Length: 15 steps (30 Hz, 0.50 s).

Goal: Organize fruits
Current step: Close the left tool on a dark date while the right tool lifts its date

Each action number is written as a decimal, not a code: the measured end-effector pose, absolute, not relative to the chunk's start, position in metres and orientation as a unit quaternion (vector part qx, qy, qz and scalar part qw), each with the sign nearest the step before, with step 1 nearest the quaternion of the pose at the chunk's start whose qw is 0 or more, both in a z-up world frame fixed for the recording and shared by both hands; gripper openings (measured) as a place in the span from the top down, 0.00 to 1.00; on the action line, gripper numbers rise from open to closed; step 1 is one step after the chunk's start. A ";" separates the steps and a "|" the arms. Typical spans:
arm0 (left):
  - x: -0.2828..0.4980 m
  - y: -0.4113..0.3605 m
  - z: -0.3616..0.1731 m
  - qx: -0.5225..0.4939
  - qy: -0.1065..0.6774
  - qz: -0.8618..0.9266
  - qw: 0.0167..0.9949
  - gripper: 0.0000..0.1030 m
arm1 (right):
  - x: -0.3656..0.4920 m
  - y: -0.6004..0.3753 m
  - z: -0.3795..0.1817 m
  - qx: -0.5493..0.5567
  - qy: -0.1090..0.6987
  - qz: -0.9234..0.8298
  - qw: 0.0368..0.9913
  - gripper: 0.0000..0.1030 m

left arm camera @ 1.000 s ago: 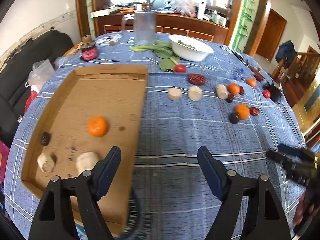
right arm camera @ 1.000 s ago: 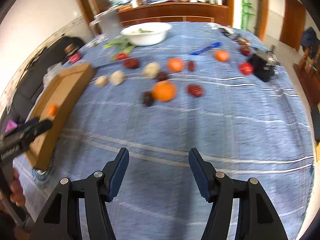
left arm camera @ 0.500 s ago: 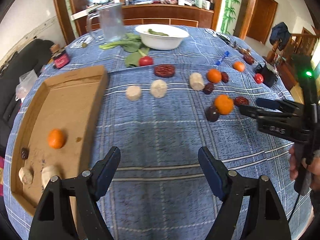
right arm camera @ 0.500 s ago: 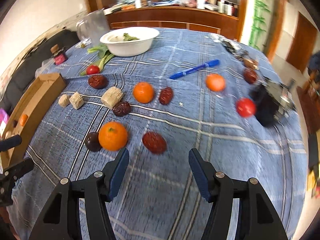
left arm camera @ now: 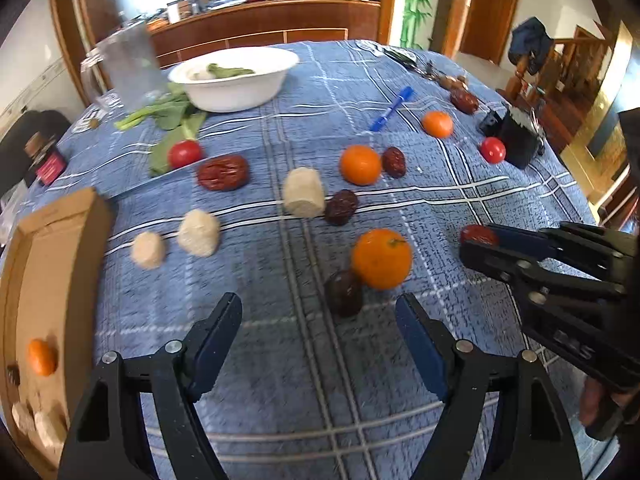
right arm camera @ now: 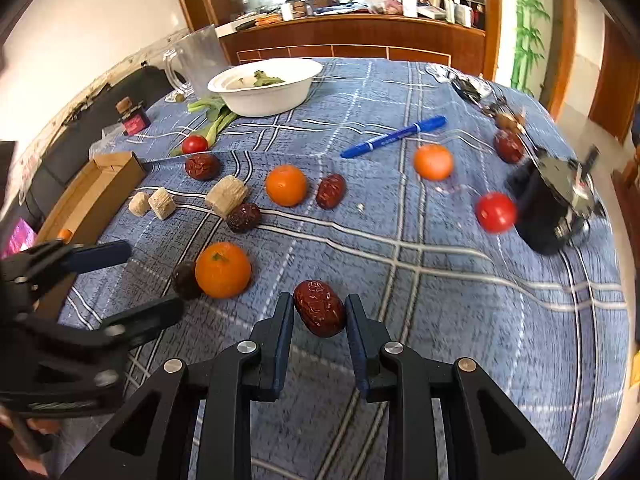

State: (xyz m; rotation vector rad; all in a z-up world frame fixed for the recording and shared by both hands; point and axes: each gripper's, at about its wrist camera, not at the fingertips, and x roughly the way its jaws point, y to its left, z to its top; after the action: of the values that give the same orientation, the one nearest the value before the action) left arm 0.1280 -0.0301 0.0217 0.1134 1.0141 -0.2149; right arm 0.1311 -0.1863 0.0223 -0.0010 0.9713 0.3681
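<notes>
Fruits lie scattered on the blue checked tablecloth. My right gripper (right arm camera: pixel 320 320) is closing, and both pads touch a wrinkled red date (right arm camera: pixel 320 314) that rests on the cloth; the left wrist view shows the same date (left arm camera: pixel 476 234) at the right gripper (left arm camera: pixel 478 240). The left gripper (left arm camera: pixel 318 306) hovers over the cloth, its jaws closing but still wide apart, touching nothing. A dark date (left arm camera: pixel 343 294) and an orange (left arm camera: pixel 382 258) lie just beyond its tips. At the left stands a cardboard tray (left arm camera: pixel 52 248) holding a small orange (left arm camera: pixel 41 356).
Further back lie more oranges (right arm camera: pixel 286 184), red dates (right arm camera: pixel 202 166), cherry tomatoes (right arm camera: pixel 496 212), pale cut chunks (right arm camera: pixel 226 196) and a blue pen (right arm camera: pixel 394 136). A white bowl (right arm camera: pixel 266 86), greens, a glass jug (right arm camera: pixel 198 58) and a black object (right arm camera: pixel 550 200) stand around them.
The left gripper swung right, away from the tray, toward the orange and dark date, narrowing slightly. The right gripper came down on the red date and closed around it.
</notes>
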 end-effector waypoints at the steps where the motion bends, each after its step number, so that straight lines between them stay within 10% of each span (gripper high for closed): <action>1: 0.130 -0.033 0.018 0.058 0.484 -0.108 0.867 0.40 | 0.130 -0.188 0.023 0.003 0.465 0.176 0.868 0.73; 4: 0.133 -0.037 0.010 0.061 0.485 -0.129 0.863 0.80 | 0.126 -0.193 0.025 0.016 0.463 0.173 0.869 0.73; 15: 0.106 -0.012 0.018 0.021 0.479 -0.162 0.862 0.82 | 0.099 -0.192 0.032 0.033 0.464 0.149 0.873 0.73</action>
State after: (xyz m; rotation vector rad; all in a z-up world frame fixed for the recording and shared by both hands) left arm 0.1057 -0.0123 0.0179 0.0451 1.0048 -0.3403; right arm 0.0991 -0.1922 0.0319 0.0686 0.9694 0.3108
